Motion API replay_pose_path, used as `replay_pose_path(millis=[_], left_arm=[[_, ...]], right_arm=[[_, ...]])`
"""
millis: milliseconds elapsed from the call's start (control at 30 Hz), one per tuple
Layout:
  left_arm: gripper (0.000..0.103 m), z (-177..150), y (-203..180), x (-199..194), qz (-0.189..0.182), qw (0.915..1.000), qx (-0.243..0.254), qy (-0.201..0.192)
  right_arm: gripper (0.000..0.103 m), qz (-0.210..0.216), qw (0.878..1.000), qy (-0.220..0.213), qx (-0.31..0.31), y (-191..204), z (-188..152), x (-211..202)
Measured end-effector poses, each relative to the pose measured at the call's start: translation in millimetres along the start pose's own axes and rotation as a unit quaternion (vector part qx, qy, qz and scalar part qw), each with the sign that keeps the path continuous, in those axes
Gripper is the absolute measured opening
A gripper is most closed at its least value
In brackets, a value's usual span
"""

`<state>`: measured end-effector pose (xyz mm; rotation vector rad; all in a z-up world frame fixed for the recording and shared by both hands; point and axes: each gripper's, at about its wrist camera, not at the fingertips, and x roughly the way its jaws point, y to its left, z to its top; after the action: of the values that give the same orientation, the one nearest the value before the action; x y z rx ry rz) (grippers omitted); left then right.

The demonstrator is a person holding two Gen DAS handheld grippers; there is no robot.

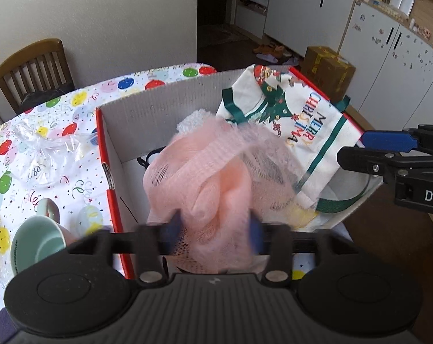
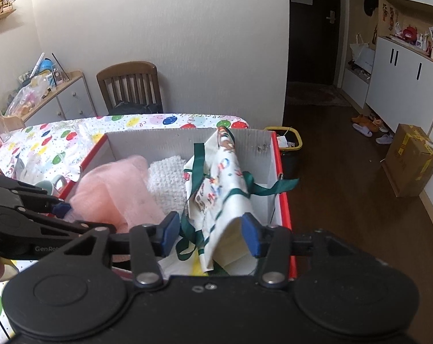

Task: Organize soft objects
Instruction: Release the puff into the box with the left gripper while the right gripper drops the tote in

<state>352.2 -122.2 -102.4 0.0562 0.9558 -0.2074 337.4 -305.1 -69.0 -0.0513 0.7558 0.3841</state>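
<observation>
Balloon-print table [image 1: 58,120], red-edged cardboard box [image 1: 159,100]. Left hand-held gripper [image 1: 216,230] parted around pink mesh [image 1: 205,177]; right hand-held gripper [image 2: 210,233] parted around Christmas cloth [image 2: 225,200], both unclamped.

Pink mesh sponge [image 1: 205,177]; white cloth bag [image 1: 296,120], green trim, Christmas print; white box [image 1: 159,109], red outside; balloon-patterned worktop [image 1: 58,132].

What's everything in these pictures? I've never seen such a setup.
Corrugated cardboard box: one, red outside, white inside, on balloon-print tablecloth
Pink mesh fabric: one, in box, left
White knitted cloth: one, in box, middle
Christmas tote bag: one, white, green straps, in box, right
Ceramic mug: one, mint green, left of box
Crumpled plastic wrap: one, clear, on tablecloth
Wooden chair: one, brown, by wall
Left claw: black, blue pads, open around pink mesh
Right claw: black, blue pads, open around tote bag
</observation>
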Motion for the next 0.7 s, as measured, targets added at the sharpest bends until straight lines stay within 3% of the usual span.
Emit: replay_pose_path(millis=[200, 267, 400, 467, 700], left_arm=[[0.067, -2.5, 3.4, -20.4, -0.006, 0.9995, -0.013, -0.029], [0.067, -3.7, 4.4, -28.6, -0.009, 0.9992, -0.013, -0.037], [0.067, -7.5, 8.1, -46.1, -0.013, 0.9983, -0.01, -0.057], [0.068, -11.2, 12.0, -56.7, -0.018, 0.9974, -0.016, -0.067], [0.081, -31.3, 35.8, -94.3, -0.038, 0.993, -0.041, -0.105]], right_arm=[[0.05, 0.012, 1.0, -0.009, 0.003, 1.9, 0.9, -15.2], [0.063, 0.018, 1.0, -0.017, 0.0, 3.9, 1.2, -23.2], [0.065, 0.029, 0.999, -0.031, -0.004, 11.5, 2.2, -38.4], [0.072, 0.036, 0.999, -0.036, -0.006, 18.7, 2.9, -45.0], [0.082, 0.061, 0.997, -0.05, -0.019, 46.7, 5.8, -63.5]])
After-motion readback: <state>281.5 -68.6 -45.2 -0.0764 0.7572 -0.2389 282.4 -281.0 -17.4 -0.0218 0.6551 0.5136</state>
